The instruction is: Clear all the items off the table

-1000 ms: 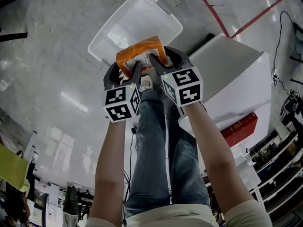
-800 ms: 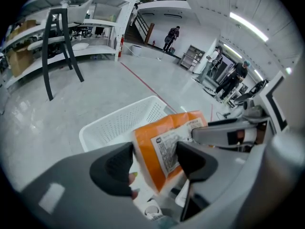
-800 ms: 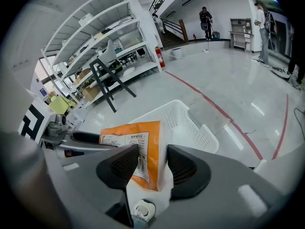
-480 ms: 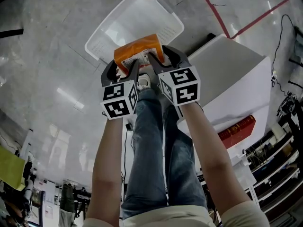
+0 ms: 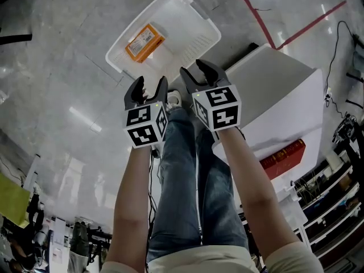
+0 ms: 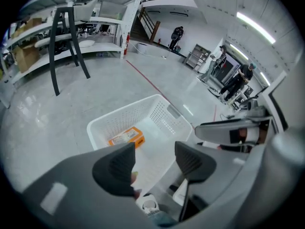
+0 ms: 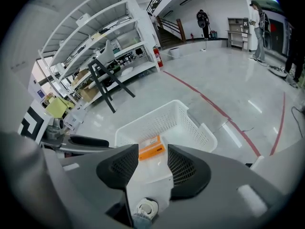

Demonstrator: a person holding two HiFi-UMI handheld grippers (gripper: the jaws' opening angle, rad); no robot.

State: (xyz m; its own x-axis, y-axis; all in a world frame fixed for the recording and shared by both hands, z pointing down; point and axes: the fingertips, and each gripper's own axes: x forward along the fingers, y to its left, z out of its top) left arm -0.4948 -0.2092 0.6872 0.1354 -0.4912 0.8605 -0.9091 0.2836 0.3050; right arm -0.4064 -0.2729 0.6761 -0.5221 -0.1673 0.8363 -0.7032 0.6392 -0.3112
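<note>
Beyond and below both sets of jaw tips, a flat orange packet with a pale label point(image 5: 144, 42) lies on the bottom of a white perforated plastic basket point(image 5: 200, 38). It lies well apart from either claw and touches neither. In the left gripper view the packet point(image 6: 126, 137) sits just past the left pad, inside the basket wall point(image 6: 119, 120). In the right gripper view it point(image 7: 151, 150) shows through the gap between the two pads, with the basket's far wall point(image 7: 157, 120) behind it.

The left gripper point(image 5: 151, 84) has just been closing its jaws a little. They stand apart, with nothing between them. The right gripper point(image 5: 193, 68) also has its jaws parted and empty. Both are held out side by side on bare forearms and pitched steeply down, their marker cubes point(image 5: 146, 125) facing the head camera. The right one reaches a little further forward than the left.

Under the grippers are the person's legs in blue jeans point(image 5: 182, 181) and a white shoe point(image 5: 175, 99) at the basket's near edge. A white table point(image 5: 284, 95) stands to the right of the right gripper, with a red box point(image 5: 287, 155) under it. The basket rests on a polished grey floor point(image 5: 57, 67) crossed by red tape lines point(image 5: 259, 19). Further off, white shelving point(image 7: 95, 37) lines the hall.
</note>
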